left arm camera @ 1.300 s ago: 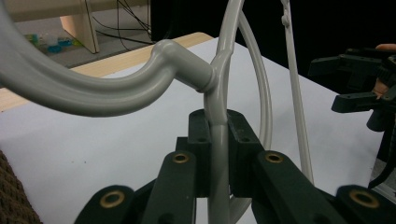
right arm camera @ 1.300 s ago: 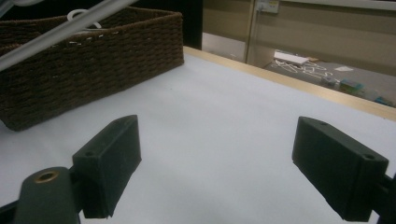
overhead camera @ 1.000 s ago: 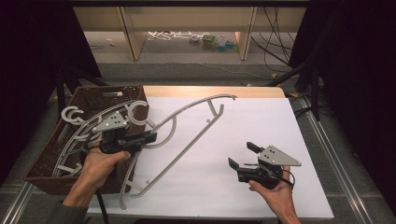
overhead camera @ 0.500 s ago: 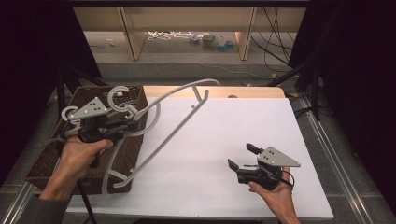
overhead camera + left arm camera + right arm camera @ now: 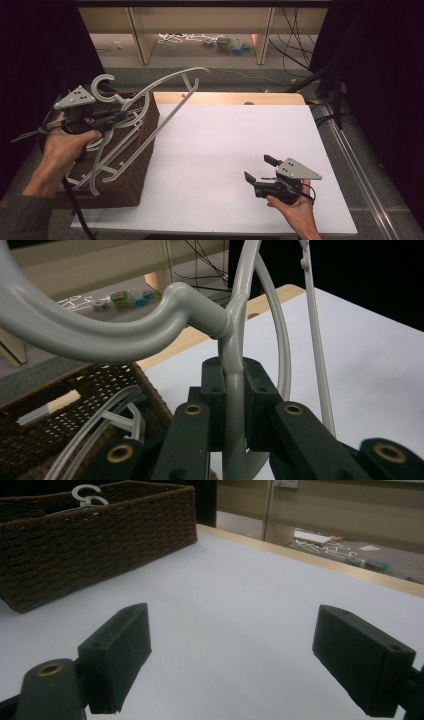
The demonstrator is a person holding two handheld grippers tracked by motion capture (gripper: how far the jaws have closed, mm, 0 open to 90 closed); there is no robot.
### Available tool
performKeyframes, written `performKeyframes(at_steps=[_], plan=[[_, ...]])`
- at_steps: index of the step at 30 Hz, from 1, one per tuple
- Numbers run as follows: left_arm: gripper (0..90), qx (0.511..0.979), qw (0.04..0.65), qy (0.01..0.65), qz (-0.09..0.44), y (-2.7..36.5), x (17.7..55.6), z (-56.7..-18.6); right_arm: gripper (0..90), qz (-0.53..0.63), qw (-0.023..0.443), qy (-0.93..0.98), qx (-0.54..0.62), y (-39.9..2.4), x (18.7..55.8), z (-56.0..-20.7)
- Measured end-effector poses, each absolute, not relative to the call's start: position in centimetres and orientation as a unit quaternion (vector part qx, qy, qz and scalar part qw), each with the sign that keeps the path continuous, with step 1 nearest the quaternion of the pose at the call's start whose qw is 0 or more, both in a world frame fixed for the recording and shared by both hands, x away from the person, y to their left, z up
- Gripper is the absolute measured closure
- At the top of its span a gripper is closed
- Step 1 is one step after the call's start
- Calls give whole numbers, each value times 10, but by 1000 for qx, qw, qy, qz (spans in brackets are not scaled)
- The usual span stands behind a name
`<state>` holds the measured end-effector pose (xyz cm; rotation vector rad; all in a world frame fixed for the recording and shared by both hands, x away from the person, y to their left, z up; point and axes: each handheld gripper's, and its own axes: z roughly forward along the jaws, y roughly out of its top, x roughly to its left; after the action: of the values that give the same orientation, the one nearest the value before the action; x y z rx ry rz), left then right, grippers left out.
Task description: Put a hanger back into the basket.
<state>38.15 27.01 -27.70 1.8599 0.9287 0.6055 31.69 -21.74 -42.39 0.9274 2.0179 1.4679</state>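
Grey hanger held up over the basket by the left gripper

The left gripper (image 5: 112,119) is clamped on the neck of a grey plastic hanger (image 5: 165,87), just below its hook, and holds it tilted in the air above the brown wicker basket (image 5: 135,165) at the left end of the counter (image 5: 225,150); the hanger's far arm reaches out over the white surface. More grey hangers (image 5: 107,162) lie inside the basket. The right gripper (image 5: 259,169) rests in the person's hand near the counter's front right, its jaws wide apart with nothing between them.
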Motion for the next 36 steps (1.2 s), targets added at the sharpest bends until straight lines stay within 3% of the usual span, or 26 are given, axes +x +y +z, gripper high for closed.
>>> performKeyframes(at_steps=[22,36], plan=[[819,731,409,457,298,338,417,-303,165,527,228,744,343,-216,316,-427],[819,728,374,485,309,378,417,-331,165,529,233,741,341,-216,319,-428]])
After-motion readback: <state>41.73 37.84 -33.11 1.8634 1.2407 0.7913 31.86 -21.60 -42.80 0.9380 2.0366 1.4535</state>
